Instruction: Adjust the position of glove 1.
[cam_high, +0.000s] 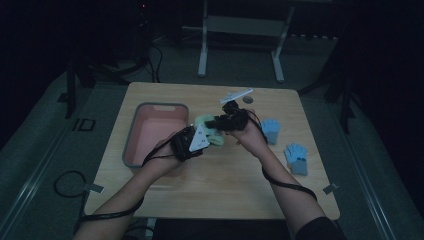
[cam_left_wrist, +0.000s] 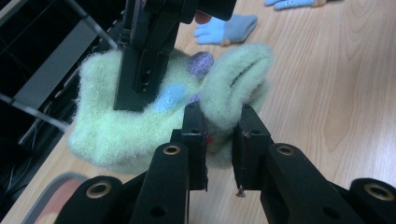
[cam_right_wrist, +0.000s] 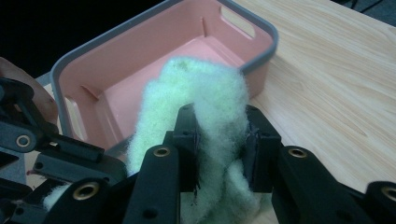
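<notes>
Overhead, two forearms reach in from the near edge of a wooden surface (cam_high: 210, 190). The left gripper (cam_high: 196, 141) and the right gripper (cam_high: 220, 121) meet near the middle of the surface, just to the right of a pink bin (cam_high: 131, 135) with a grey rim.

Between the two grippers is a fluffy pale green glove (cam_high: 212, 134), raised slightly off the wood and gathered into a bunch.

In the left gripper view, the left gripper (cam_left_wrist: 223, 140) is clamped on a folded edge of the green glove (cam_left_wrist: 116, 135), the fabric pinched between its pads. The glove bears purple and blue fingertips (cam_left_wrist: 201, 63). The right gripper descends into the fleece from above in this view, with the wood grain running beyond it.

In the right gripper view, the right gripper (cam_right_wrist: 219, 140) is closed on a thick wad of the green glove (cam_right_wrist: 205, 93), which bulges above and below its pads. The pink bin (cam_right_wrist: 252, 60) stands directly behind, its inside bare where visible.

Two blue gloves lie flat on the right part of the surface: one (cam_high: 271, 130) just beside the right hand, the other (cam_high: 297, 158) farther toward the right edge. They are apart from each other and from the green glove.
</notes>
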